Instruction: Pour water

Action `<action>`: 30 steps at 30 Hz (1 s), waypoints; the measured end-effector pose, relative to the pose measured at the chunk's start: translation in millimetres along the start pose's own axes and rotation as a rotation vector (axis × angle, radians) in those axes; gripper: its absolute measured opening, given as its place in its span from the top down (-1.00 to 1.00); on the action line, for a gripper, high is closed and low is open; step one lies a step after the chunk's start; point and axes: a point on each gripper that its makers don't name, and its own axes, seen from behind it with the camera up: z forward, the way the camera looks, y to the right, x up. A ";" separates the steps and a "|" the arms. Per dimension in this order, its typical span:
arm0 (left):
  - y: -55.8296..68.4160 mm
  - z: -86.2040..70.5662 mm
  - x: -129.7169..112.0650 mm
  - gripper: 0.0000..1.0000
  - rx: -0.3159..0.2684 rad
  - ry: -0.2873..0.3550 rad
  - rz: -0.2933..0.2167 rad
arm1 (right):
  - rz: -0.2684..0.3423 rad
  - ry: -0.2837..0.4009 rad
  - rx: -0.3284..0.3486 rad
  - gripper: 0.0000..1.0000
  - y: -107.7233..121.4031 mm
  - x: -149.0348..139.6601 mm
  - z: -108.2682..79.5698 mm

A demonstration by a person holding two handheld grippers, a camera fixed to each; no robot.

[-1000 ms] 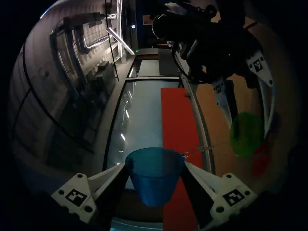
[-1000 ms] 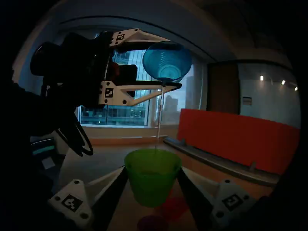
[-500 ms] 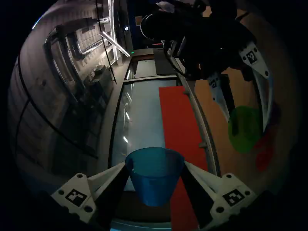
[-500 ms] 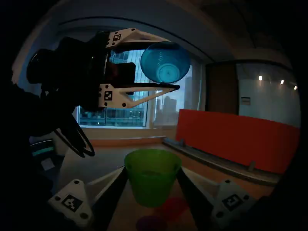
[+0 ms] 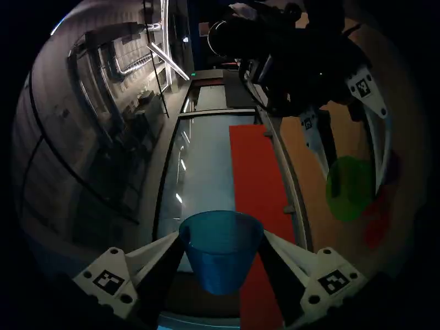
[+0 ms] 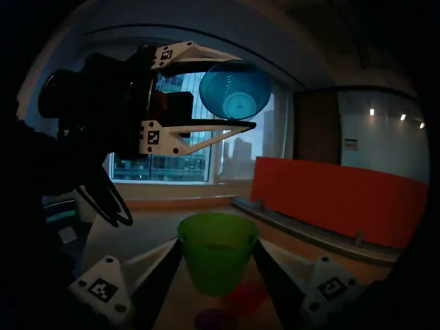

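Pouring is ended since a second ago: the blue cup, clamped by the left gripper, is held tipped on its side, long axis roughly level, mouth facing the right gripper below, by which the upright green cup is grasped.

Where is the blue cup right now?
In the right gripper view the blue cup sits upper centre, tipped on its side in the left tool, above the green cup held in the right tool.
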 end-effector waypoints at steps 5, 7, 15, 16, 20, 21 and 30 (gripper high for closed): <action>-4.7 -1.7 -7.4 -0.72 0.022 -0.022 -0.072 | 0.001 0.003 -0.006 -0.78 1.5 0.0 0.4; -5.6 -2.9 -10.5 -0.72 0.028 -0.029 -0.111 | 0.001 0.002 -0.007 -0.78 1.7 -0.3 0.1; -0.6 -6.9 -17.8 -0.72 0.025 -0.045 -0.291 | 0.003 0.010 -0.017 -0.78 5.0 -1.2 -2.9; 0.1 -7.0 -18.3 -0.72 0.025 -0.045 -0.314 | 0.004 0.011 -0.018 -0.78 5.2 -1.1 -3.2; 3.2 -6.0 -21.9 -0.72 0.025 -0.048 -0.423 | 0.005 0.014 -0.019 -0.78 5.4 -0.7 -4.1; 4.2 -5.7 -23.8 -0.72 0.026 -0.051 -0.454 | 0.003 0.015 -0.020 -0.78 5.5 -0.7 -4.3; 7.6 -8.3 -42.2 -0.72 0.048 -0.086 -0.719 | -0.002 0.017 -0.025 -0.78 4.7 0.2 -7.6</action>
